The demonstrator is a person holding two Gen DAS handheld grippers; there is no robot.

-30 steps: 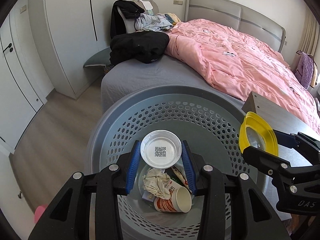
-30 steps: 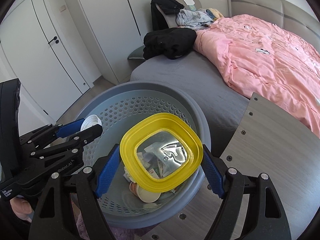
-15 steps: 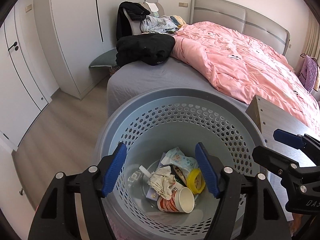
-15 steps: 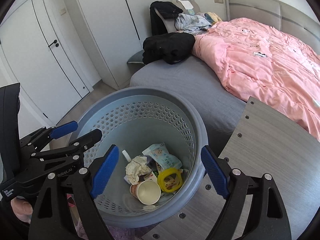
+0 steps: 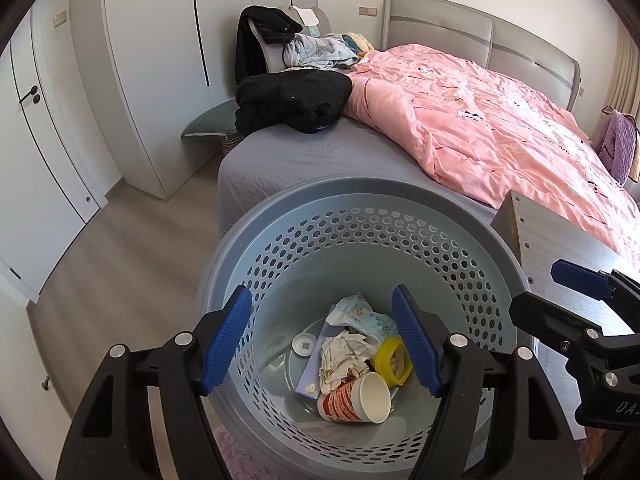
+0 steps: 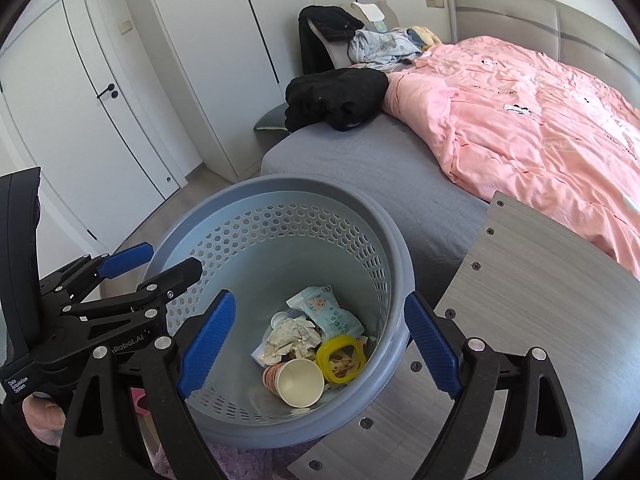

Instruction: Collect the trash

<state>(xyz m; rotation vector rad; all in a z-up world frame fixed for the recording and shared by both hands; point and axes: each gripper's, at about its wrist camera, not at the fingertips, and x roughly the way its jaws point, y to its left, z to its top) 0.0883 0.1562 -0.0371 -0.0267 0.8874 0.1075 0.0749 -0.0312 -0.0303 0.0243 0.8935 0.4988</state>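
Both grippers hang over the perforated grey basket, pointing down into it. The left gripper stands wide with nothing between its jaws, which have just been opening; the right gripper is also wide and empty, its jaws likewise just opened further. The trash lies below both grippers at the basket bottom: a paper cup on its side, a yellow-rimmed lid, a small white lid bearing a QR code, crumpled tissue and a wipes packet. Risk, as judged: the basket sits touching the edge of the grey surface to the right gripper's right, so a careless withdrawal could catch the rim and tip the basket, spilling its contents. Legible writing: "Robot.AI" and "Data Acquisition System" on the left gripper body; "DAS" on the right. The cup's print is unreadable.
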